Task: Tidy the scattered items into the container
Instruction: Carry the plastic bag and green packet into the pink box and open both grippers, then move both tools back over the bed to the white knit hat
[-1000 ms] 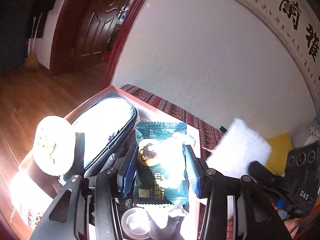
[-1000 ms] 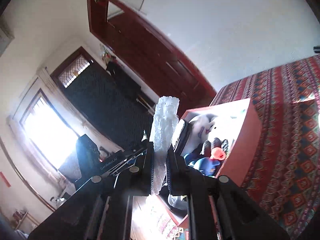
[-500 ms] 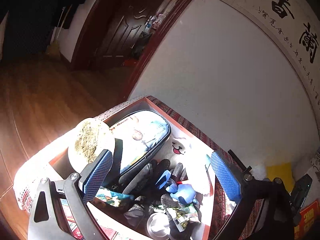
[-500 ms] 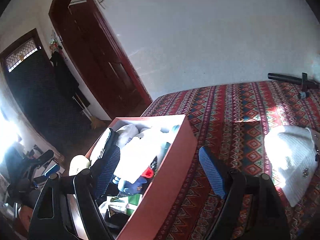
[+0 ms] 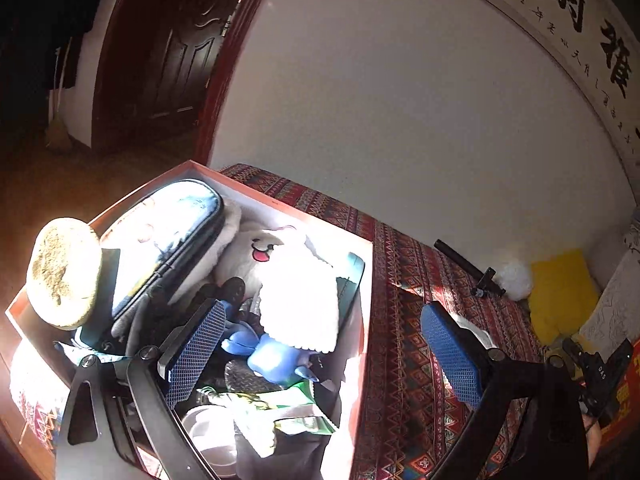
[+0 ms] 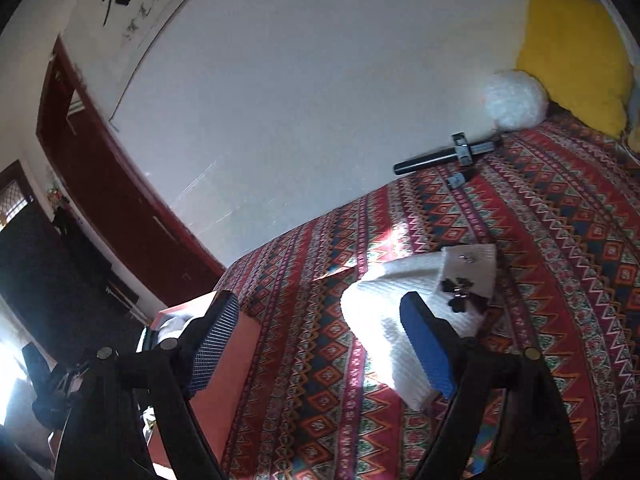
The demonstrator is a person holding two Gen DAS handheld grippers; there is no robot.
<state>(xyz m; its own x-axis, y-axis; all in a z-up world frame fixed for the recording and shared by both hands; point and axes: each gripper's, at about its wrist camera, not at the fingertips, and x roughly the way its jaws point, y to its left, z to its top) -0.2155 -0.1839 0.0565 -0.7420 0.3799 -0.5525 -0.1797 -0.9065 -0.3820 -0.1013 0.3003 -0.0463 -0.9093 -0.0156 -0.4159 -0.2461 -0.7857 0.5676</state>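
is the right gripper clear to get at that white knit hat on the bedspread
Probably yes. The right gripper is open and empty, the white knit hat lies just ahead on the patterned bedspread, nothing on top of it; the red box sits aside.

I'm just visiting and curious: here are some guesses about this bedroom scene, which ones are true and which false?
1. The left tongs stand open with nothing between them. True.
2. The red box is empty. False: it is packed, with a white plush toy and a pencil case among other things.
3. A white knitted cloth lies on the patterned bedspread, outside the box. True.
4. The right tongs grip that cloth. False: they are open and hold nothing.
5. The pillow by the wall is green. False: yellow.
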